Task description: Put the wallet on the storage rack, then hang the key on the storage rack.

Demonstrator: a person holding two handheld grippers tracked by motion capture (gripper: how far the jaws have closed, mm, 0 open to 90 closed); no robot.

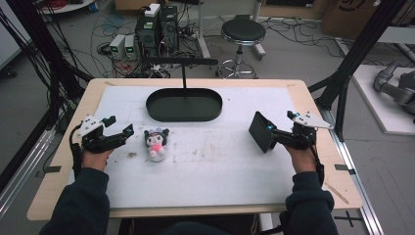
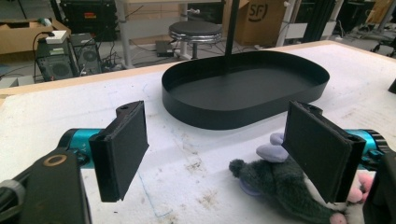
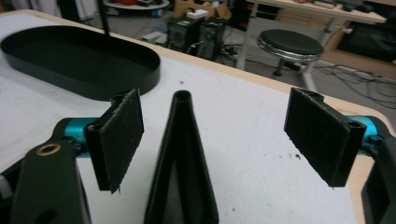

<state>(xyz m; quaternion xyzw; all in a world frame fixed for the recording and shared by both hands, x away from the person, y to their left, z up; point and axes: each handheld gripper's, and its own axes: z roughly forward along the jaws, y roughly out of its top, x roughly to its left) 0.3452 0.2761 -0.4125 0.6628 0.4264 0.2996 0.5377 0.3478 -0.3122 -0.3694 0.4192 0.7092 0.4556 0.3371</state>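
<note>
1. The table has a light wooden top with rounded corners, and a white, slightly stained mat covers most of it in the centre of the high view.
2. The tray is a black oval with a low upright wall and a smooth matt surface; it lies at the upper centre of the mat.
3. A cardboard box at the top of the left gripper view carries the letters "SF".
4. The black wallet is flat and folded; it stands on its edges at centre right of the high view, between the right gripper jaws, which are wide apart and do not press it.
5. The plush toy is soft, with dark fuzzy hair and a pink body; it lies left of centre, just beside the left gripper, whose rough-padded jaws are apart.
</note>
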